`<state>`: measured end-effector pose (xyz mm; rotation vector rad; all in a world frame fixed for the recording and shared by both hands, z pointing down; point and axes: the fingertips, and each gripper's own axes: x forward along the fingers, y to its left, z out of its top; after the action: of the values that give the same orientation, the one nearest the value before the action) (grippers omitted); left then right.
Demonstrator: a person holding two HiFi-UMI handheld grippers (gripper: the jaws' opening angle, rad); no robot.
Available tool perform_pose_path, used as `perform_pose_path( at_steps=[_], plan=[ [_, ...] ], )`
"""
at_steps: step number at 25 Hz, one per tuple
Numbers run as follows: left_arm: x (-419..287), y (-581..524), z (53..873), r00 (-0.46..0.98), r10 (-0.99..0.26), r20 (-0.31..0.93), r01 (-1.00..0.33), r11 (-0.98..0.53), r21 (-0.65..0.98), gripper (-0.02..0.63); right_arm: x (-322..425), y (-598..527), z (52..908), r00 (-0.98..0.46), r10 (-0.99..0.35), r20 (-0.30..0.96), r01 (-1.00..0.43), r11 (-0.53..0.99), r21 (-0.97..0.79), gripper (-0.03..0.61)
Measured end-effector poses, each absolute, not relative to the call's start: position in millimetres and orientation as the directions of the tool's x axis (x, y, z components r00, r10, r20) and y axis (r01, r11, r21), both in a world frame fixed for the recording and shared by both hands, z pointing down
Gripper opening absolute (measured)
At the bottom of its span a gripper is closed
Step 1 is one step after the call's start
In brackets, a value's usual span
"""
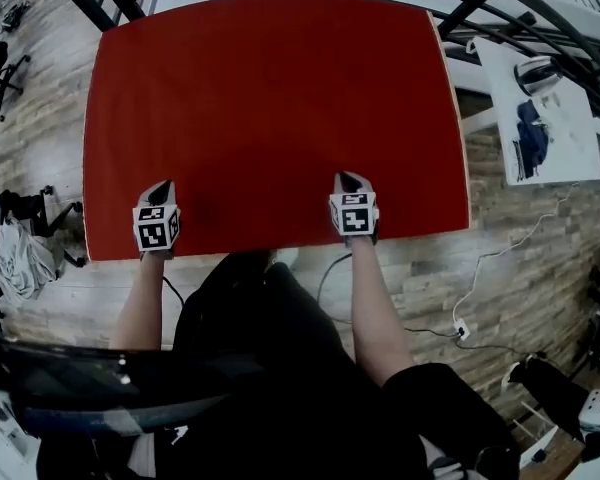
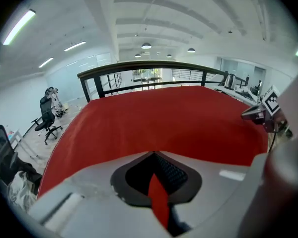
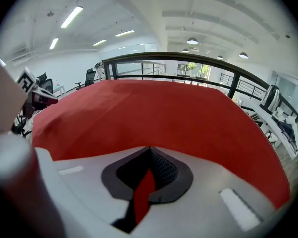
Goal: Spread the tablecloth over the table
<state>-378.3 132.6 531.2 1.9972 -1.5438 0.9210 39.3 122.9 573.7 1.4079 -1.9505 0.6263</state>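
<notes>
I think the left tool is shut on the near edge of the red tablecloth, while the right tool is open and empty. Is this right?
Not quite: the right tool is also shut on the red tablecloth. The right gripper view shows red cloth pinched between its jaws. The left tool grips the near edge, as you say.

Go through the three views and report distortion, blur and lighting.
Head view: fisheye bows the tablecloth outward at its edges; even light, faint shade near its front edge. Left gripper view: black vignette at the corners, left gripper close and soft, ceiling lights blown out. Right gripper view: same vignette, right gripper blurred.
</notes>
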Motion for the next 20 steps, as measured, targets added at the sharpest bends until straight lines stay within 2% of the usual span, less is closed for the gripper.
perform_pose_path(
  at_steps=[5,10,12,16,20],
  plan=[
    [-406,92,550,0.111,-0.657,0.746,-0.976,-0.212,-0.041,0.005,43,60,565,-0.206,-0.682,0.702,-0.955,0.296,0.007,0.011],
    [-453,27,563,0.055,-0.658,0.751,-0.993,-0.112,-0.025,0.015,98,7,570,-0.019,-0.692,0.722,-0.993,0.1,0.069,0.011],
    [-477,9,574,0.035,-0.647,0.762,-0.994,-0.099,-0.039,0.012,106,3,578,0.03,-0.669,0.742,-0.993,0.065,0.098,0.01],
    [-496,-6,582,0.052,-0.644,0.763,-0.992,-0.119,-0.032,0.006,103,1,592,0.032,-0.649,0.76,-0.991,0.077,0.108,0.011],
    [-485,-9,579,0.061,-0.651,0.757,-0.992,-0.12,-0.024,0.005,115,-3,591,0.036,-0.655,0.754,-0.993,0.06,0.1,0.011]
  ],
)
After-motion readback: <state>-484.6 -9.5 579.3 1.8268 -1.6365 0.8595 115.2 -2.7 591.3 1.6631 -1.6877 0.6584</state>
